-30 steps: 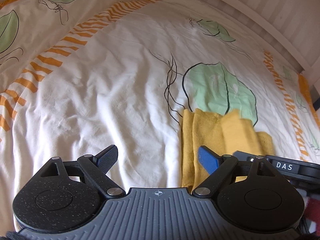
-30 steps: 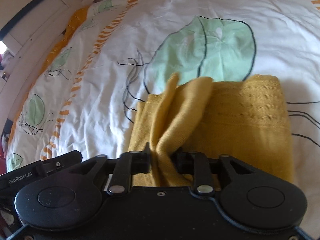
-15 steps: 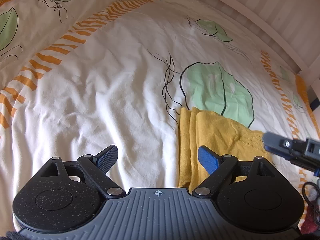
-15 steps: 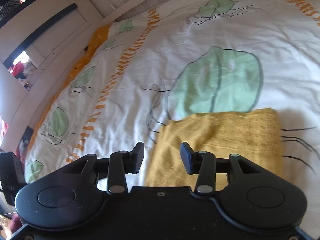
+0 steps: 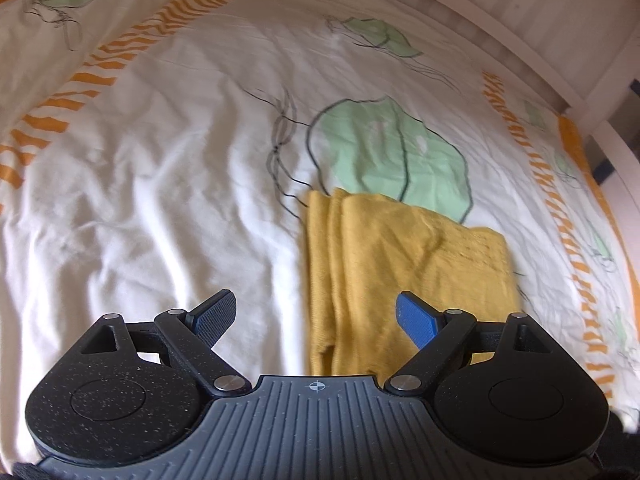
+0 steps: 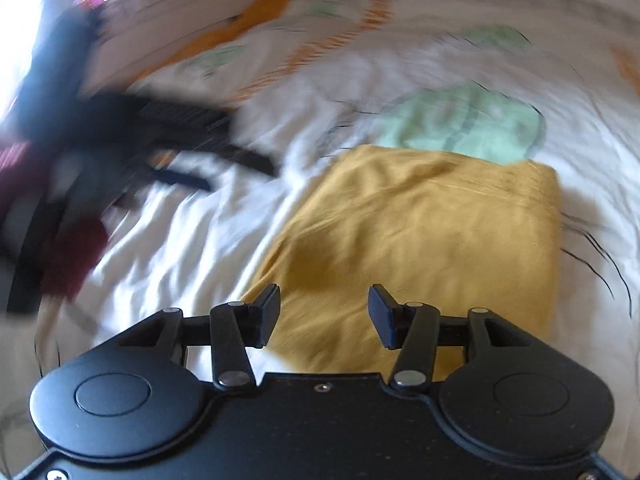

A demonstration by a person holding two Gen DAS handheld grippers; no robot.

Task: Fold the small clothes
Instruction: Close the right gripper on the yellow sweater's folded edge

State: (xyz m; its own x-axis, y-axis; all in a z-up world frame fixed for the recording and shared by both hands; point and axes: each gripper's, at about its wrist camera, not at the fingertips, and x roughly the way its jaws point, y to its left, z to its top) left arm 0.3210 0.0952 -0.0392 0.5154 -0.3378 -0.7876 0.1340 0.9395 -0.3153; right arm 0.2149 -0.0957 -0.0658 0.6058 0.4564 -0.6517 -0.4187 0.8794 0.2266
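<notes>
Both tongs [image 5: 315, 316] [image 6: 324, 316] spread, above folded yellow garment [image 6: 432, 248]

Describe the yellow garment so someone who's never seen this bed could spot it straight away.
Start from the white bedsheet printed with orange stripes and leaves. Find the large green leaf; the mustard-yellow folded garment lies flat just below it, overlapping its lower edge. It's the only solid-coloured, knitted piece there.

Mustard-yellow garment [image 5: 404, 264] on a white bedsheet [image 5: 160, 168] printed with green leaves, orange stripes.
</notes>
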